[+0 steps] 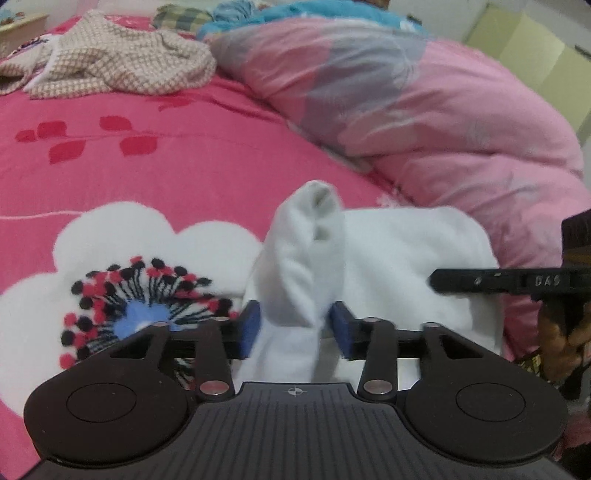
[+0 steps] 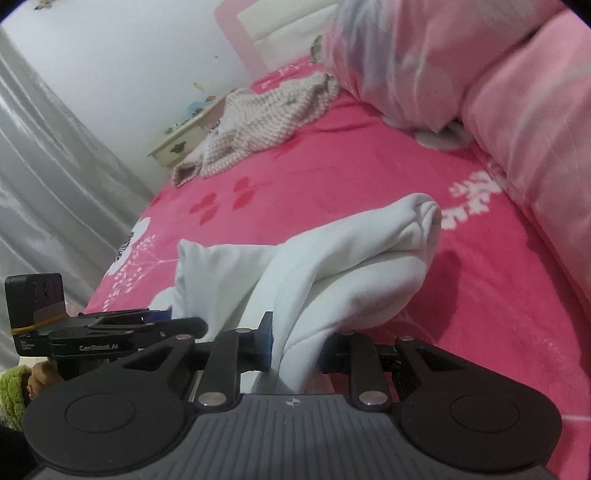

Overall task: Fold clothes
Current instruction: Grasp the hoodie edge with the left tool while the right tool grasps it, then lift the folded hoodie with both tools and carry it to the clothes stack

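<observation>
A white garment (image 1: 406,251) lies bunched on the pink flowered bedspread (image 1: 184,155). One fold of it rises between the blue pads of my left gripper (image 1: 293,328); the jaws stand a little apart from the cloth on the right side, so the gripper is open around it. My right gripper (image 2: 297,347) is shut on another bunched edge of the white garment (image 2: 351,258), lifting it off the bed. Each gripper shows in the other's view: the right gripper's finger (image 1: 498,282) at the right edge, the left gripper (image 2: 129,332) at the lower left.
A rolled pink duvet (image 1: 424,110) runs along the far right of the bed. A beige checked garment (image 1: 122,62) lies at the far end, with teal fabric (image 1: 295,11) behind. A cream nightstand (image 2: 181,142) and grey curtain (image 2: 48,166) stand beyond the bed's left edge.
</observation>
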Motion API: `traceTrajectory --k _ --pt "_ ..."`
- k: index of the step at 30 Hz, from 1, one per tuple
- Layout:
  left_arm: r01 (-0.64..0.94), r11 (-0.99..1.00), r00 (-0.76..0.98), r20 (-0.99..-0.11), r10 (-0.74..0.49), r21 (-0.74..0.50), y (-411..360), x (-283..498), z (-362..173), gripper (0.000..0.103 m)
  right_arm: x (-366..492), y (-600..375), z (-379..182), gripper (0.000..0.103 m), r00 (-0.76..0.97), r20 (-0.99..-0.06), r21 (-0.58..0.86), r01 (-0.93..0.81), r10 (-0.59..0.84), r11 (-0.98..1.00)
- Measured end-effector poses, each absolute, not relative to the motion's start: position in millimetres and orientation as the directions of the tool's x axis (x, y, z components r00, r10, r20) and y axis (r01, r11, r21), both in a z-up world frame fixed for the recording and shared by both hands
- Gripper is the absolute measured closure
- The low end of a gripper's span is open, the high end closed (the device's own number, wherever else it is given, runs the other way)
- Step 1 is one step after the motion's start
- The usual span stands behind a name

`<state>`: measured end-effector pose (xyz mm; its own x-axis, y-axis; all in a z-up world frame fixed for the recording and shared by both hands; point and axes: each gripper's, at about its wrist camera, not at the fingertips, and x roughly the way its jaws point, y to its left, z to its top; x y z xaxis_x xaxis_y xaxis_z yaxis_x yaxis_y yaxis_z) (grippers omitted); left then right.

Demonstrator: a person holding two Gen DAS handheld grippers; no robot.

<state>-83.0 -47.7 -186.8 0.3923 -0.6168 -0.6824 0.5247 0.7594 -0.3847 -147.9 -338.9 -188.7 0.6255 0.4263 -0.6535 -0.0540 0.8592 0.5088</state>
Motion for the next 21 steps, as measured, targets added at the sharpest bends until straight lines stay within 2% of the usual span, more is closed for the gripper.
traceTrajectory --k 1,5,8,10,12,20,21 --pt "0.527 0.762 0.385 -0.694 -0.608 -0.375 -48.7 -80.0 -188.3 0.048 -146.3 -340.3 -191.8 0.079 0.622 -0.656 0.516 -0.044 0.428 0.856" --pt "0.524 0.76 0.349 -0.718 -0.603 -0.384 -46.8 -72.3 -192.5 0.047 -144.9 -347.7 -200.0 0.078 0.609 -0.659 0.551 -0.01 0.441 0.835" --pt "0.518 0.729 0.303 -0.701 -0.646 -0.448 -45.0 -71.4 -187.1 0.045 -144.0 -350.1 -201.9 0.078 0.604 -0.655 0.57 0.001 0.453 0.822" --pt "0.529 0.688 0.275 -0.666 -0.693 -0.497 -42.2 -73.2 -182.4 0.035 -143.7 -350.8 -202.6 0.078 0.604 -0.652 0.577 0.003 0.458 0.817" --pt "0.551 0.665 0.257 -0.656 -0.71 -0.504 -42.0 -75.5 -181.9 0.031 -143.5 -351.2 -203.5 0.078 0.603 -0.652 0.58 0.005 0.46 0.815" --pt "0.607 0.701 0.267 -0.736 -0.622 -0.373 -61.6 -78.8 -193.5 0.032 -143.7 -351.9 -204.4 0.077 0.601 -0.654 0.582 0.012 0.46 0.813" --pt "0.607 0.707 0.272 -0.741 -0.614 -0.363 -62.8 -78.4 -194.9 0.035 -143.6 -351.7 -204.7 0.077 0.6 -0.656 0.581 0.013 0.458 0.814"
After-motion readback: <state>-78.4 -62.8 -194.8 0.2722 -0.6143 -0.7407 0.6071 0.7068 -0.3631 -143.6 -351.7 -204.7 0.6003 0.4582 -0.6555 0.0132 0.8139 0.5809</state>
